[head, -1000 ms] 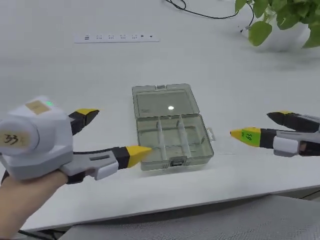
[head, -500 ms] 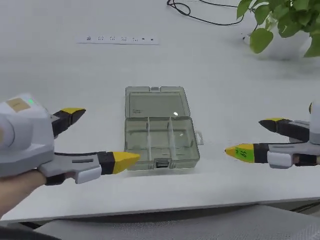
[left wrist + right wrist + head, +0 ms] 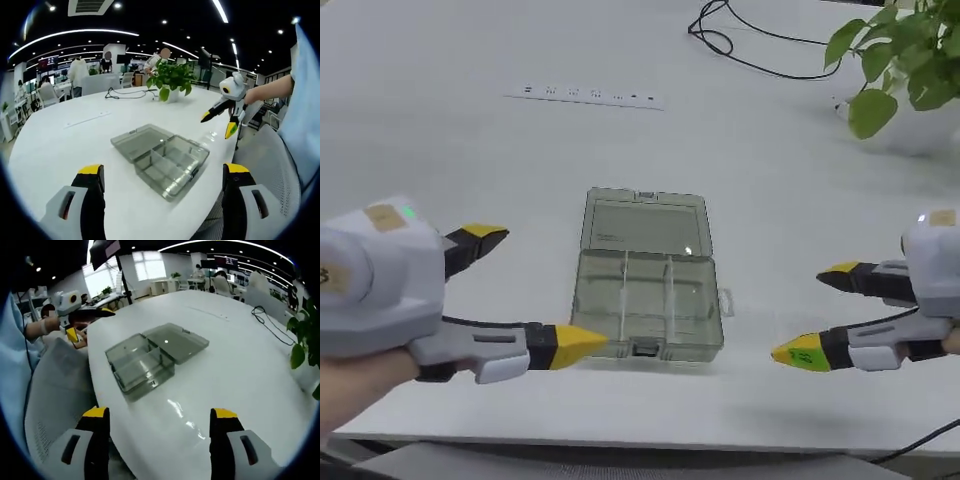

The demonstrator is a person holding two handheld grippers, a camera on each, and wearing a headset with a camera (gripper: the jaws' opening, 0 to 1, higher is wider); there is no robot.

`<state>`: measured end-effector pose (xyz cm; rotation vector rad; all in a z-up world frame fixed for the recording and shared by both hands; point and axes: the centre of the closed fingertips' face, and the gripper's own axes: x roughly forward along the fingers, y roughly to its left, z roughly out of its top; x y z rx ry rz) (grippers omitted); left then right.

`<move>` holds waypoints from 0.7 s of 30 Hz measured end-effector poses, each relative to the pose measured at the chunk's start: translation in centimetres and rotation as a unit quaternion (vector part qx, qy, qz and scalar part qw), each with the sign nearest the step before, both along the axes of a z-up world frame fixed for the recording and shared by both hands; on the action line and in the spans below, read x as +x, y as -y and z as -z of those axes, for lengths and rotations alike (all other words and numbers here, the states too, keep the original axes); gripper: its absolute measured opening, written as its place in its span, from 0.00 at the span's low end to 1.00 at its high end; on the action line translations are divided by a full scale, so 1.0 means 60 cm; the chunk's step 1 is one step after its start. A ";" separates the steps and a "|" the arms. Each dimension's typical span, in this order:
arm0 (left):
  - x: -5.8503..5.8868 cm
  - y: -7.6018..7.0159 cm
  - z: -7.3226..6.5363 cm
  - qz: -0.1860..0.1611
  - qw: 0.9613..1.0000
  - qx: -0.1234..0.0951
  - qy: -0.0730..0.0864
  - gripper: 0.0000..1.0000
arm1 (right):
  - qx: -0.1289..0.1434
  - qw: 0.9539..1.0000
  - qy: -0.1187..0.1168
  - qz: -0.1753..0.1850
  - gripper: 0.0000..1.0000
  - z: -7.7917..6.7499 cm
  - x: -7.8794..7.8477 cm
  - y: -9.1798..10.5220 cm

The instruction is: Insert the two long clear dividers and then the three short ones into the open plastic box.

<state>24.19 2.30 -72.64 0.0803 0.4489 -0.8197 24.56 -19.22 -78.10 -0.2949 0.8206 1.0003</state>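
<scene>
An open clear plastic box lies on the white table, its lid folded flat behind it. Two long clear dividers stand inside, running front to back. A small clear tab sticks out at the box's right side. My left gripper hangs open to the left of the box, holding nothing. To the box's right my right gripper is also open and bare. In the left gripper view the box lies ahead between the left gripper's jaws, with the right gripper beyond. The right gripper view shows the box, the right gripper and the left gripper.
A white power strip lies at the back of the table. A potted plant and a black cable are at the back right. The table's front edge runs just below the grippers. People stand in the room behind.
The head view has tilted and shifted, so the box sits lower in the picture. Both grippers stay open on either side of it; the right one has dropped slightly toward the front edge.
</scene>
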 end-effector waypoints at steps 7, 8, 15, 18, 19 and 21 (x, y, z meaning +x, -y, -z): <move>-0.004 0.000 -0.001 -0.011 1.000 -0.001 0.000 1.00 | -0.052 0.996 -0.019 -0.064 0.71 0.031 0.007 -0.007; -0.005 0.000 -0.001 -0.012 1.000 -0.001 0.000 1.00 | -0.068 0.994 -0.020 -0.079 0.69 0.041 0.009 -0.002; -0.011 0.000 0.000 -0.018 1.000 -0.003 -0.002 1.00 | -0.134 0.980 -0.017 -0.148 0.60 0.085 0.020 0.008; -0.012 0.000 0.002 -0.020 1.000 -0.002 -0.004 1.00 | -0.145 0.975 -0.025 -0.164 0.55 0.092 0.025 0.004; -0.013 0.000 0.003 -0.020 1.000 -0.002 -0.005 1.00 | -0.150 0.973 -0.028 -0.171 0.55 0.095 0.025 0.005; -0.012 0.000 0.003 -0.020 1.000 -0.002 -0.005 1.00 | -0.162 0.969 -0.029 -0.184 0.52 0.102 0.026 0.006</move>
